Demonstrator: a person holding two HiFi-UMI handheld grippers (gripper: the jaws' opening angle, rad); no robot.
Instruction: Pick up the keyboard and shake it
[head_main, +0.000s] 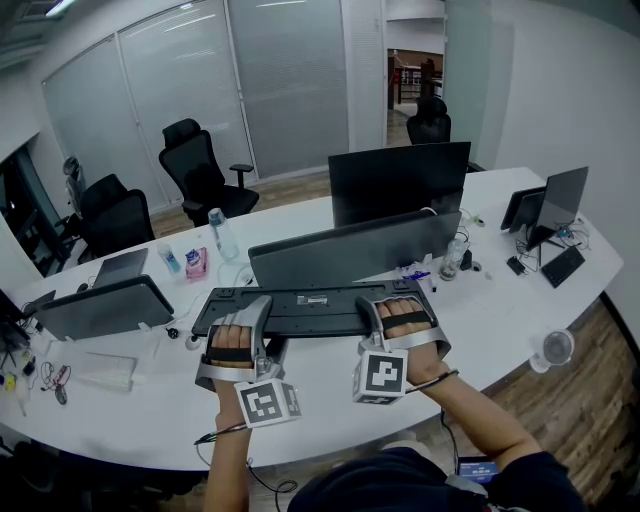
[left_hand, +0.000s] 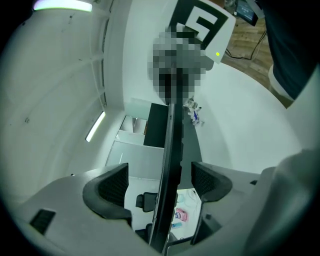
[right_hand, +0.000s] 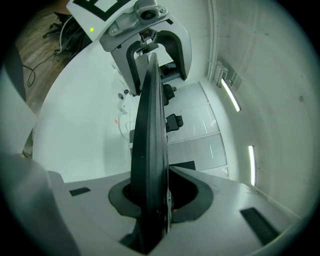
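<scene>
Two grippers: one is held in each hand, the left gripper (head_main: 236, 318) at the keyboard's left end and the right gripper (head_main: 402, 312) at its right end.
Keyboard (head_main: 310, 310): it is seen from the head view with its dark underside and a small white label turned toward the camera, stretched left to right between the two grippers, just in front of a low dark monitor (head_main: 355, 250).
Contact with desk (head_main: 500, 320): whether the keyboard's far edge rests on the white desk cannot be told.
Left jaws: in the left gripper view the keyboard (left_hand: 167, 190) is seen edge-on between the pads (left_hand: 112, 187); the jaws are spread, and a gap is left on either side, so nothing is pressed.
Right jaws: in the right gripper view the jaws are closed on the keyboard (right_hand: 147, 150), whose thin edge is clamped by the right gripper (right_hand: 155, 197).
Far end: the left gripper (right_hand: 150, 45) is seen at the keyboard's other end in the right gripper view.
Marker cubes: one cube (head_main: 267, 402) is carried behind the left hand, another (head_main: 381, 375) behind the right.
Behind the keyboard: a taller monitor (head_main: 400, 180) is set upright, and a water bottle (head_main: 222, 235) is placed to the left of it.
Left of desk: another dark screen (head_main: 100, 305) is tilted near the edge.
Background: black office chairs (head_main: 200, 165) are parked beyond the desk.
</scene>
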